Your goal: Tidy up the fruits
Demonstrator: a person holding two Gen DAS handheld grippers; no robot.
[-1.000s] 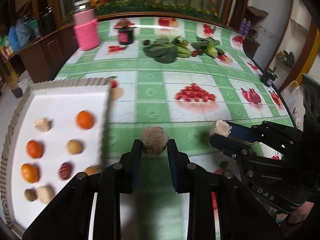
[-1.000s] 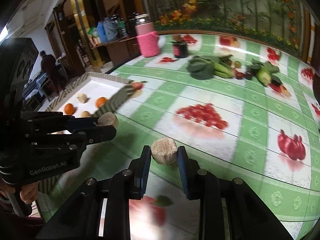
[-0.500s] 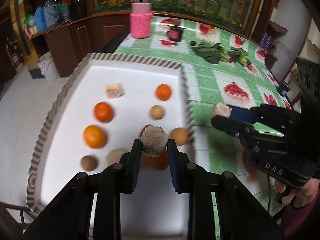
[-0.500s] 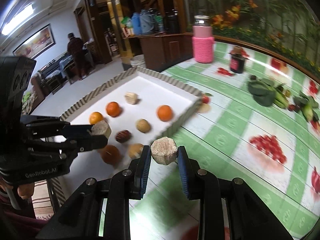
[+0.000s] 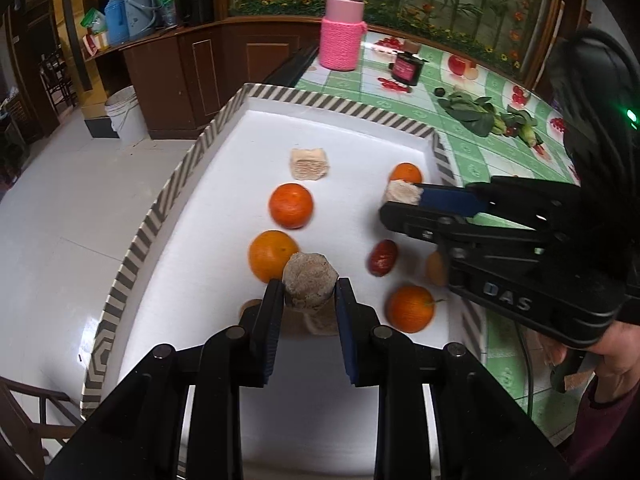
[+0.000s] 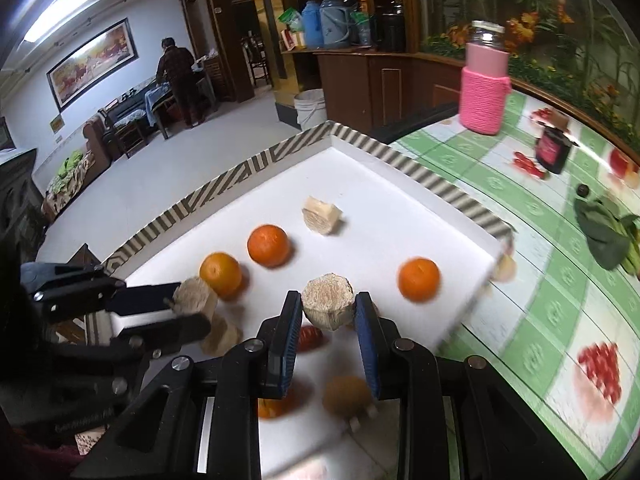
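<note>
My left gripper [image 5: 308,294] is shut on a tan sugarcane chunk [image 5: 308,280] and holds it above the white tray [image 5: 360,136], near its left front. My right gripper [image 6: 328,310] is shut on a second tan chunk [image 6: 328,304] above the tray's right half; it also shows in the left wrist view [image 5: 402,194]. In the tray lie several oranges [image 5: 291,205], a cut tan chunk [image 5: 309,163], a red date [image 5: 382,257] and brown round fruits [image 6: 346,394]. The left gripper shows in the right wrist view [image 6: 188,300].
The tray has a striped rim [image 6: 224,188] and sits at the left end of a green checked table [image 6: 560,300]. A pink-sleeved jar [image 5: 342,32], a small dark jar [image 5: 406,68] and leafy greens [image 5: 472,114] stand farther along the table. The floor drops off left of the tray.
Both grippers have swung left from over the tablecloth to over the tray, each still holding its chunk. The right gripper now reaches further in over the tray.
</note>
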